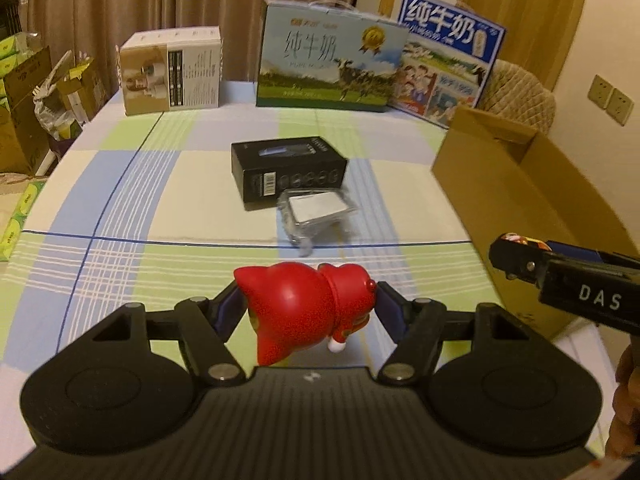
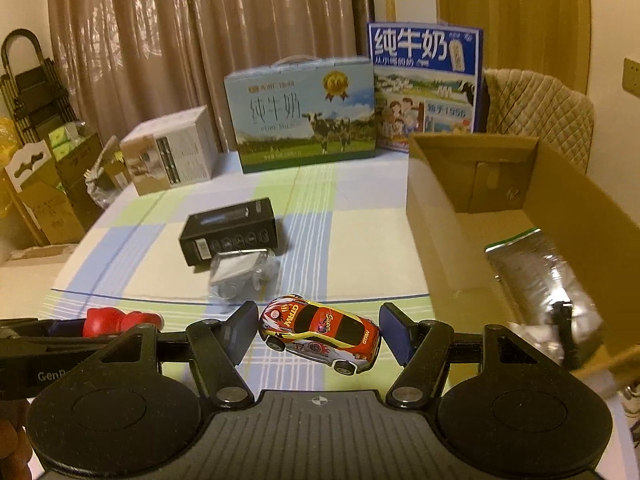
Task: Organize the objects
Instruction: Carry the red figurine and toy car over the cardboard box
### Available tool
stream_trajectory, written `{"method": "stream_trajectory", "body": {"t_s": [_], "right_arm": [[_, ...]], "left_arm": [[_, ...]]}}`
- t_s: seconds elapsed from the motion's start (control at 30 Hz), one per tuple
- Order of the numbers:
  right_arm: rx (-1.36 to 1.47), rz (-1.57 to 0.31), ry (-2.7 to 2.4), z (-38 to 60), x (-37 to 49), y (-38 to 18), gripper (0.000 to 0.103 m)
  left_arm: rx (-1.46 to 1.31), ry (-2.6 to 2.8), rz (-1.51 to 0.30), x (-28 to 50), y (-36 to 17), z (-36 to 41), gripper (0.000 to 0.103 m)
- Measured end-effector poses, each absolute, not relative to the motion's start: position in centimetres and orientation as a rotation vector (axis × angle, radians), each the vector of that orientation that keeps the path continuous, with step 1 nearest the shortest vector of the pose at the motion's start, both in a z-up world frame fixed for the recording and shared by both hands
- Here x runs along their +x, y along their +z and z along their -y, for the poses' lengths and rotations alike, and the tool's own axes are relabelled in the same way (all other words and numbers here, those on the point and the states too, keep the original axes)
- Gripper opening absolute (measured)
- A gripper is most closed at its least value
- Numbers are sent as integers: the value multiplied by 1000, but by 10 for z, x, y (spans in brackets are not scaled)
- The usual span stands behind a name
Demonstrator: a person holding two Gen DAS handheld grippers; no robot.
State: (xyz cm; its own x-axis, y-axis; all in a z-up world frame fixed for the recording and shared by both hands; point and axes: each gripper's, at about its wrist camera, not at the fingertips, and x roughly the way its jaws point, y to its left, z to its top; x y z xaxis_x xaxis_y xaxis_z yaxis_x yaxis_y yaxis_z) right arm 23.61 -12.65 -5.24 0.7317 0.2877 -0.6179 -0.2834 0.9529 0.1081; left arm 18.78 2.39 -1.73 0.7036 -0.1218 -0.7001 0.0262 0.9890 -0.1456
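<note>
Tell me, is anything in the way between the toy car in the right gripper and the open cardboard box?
Nothing visible blocks it. The toy car is clamped in the right gripper, above the checked tablecloth. The cardboard box stands open just to its right, with only its near wall to clear. A silver bag already lies inside.

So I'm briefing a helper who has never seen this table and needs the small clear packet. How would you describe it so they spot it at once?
Start at the checked tablecloth and find the black box lying flat near its middle. The clear plastic packet lies against that box's near side, with a white card inside. Unlike the big upright milk cartons at the back, it is small, see-through and crinkled.
</note>
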Motion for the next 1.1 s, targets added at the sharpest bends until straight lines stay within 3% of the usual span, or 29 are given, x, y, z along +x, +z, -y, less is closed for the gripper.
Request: {"method": "stream_trajectory", "body": {"t_s": [0.5,1.1], "right_arm": [[43,-612,294,166,170,12,63],[73,-579,250,208,142,36,63]], "left_arm": [[-104,-105,-745,112,43,5,65],[-69,-165,-723,88,66,41,65]]}}
